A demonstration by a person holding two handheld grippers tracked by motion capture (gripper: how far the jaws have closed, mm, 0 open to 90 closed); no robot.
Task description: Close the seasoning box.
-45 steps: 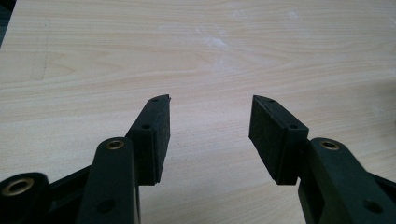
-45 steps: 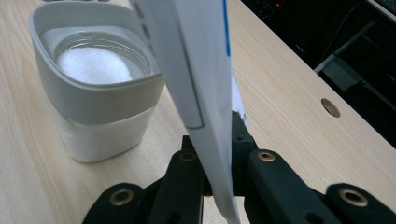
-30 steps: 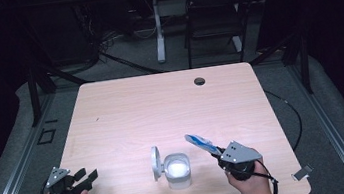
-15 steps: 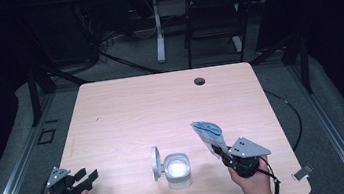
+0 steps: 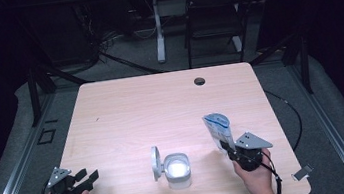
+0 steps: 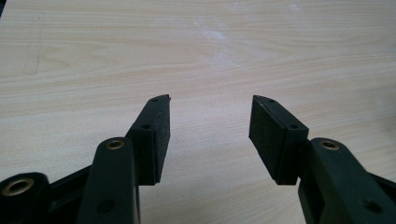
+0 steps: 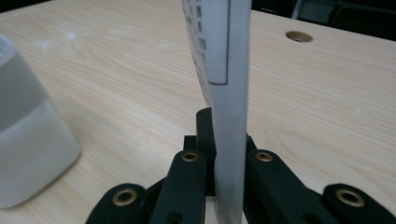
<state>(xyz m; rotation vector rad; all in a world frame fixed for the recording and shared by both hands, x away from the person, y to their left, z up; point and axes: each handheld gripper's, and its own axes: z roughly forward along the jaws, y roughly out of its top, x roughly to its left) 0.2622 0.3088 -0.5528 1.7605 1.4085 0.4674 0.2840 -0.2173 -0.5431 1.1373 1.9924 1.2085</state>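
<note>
Over the last second I've swung the sachet [image 5: 217, 129] from lying low and slanted to standing nearly upright, and drawn it back toward the table's [image 5: 126, 113] near edge, right of the open white container [image 5: 176, 170] with its flip lid [image 5: 155, 162]. My right gripper [image 5: 227, 149] has its jaws clamped tight on the sachet's lower end. I judge it's now posed for tearing or tipping into the container. My left gripper [image 5: 89, 177] waits at the near left corner, jaws wide apart and empty.
</note>
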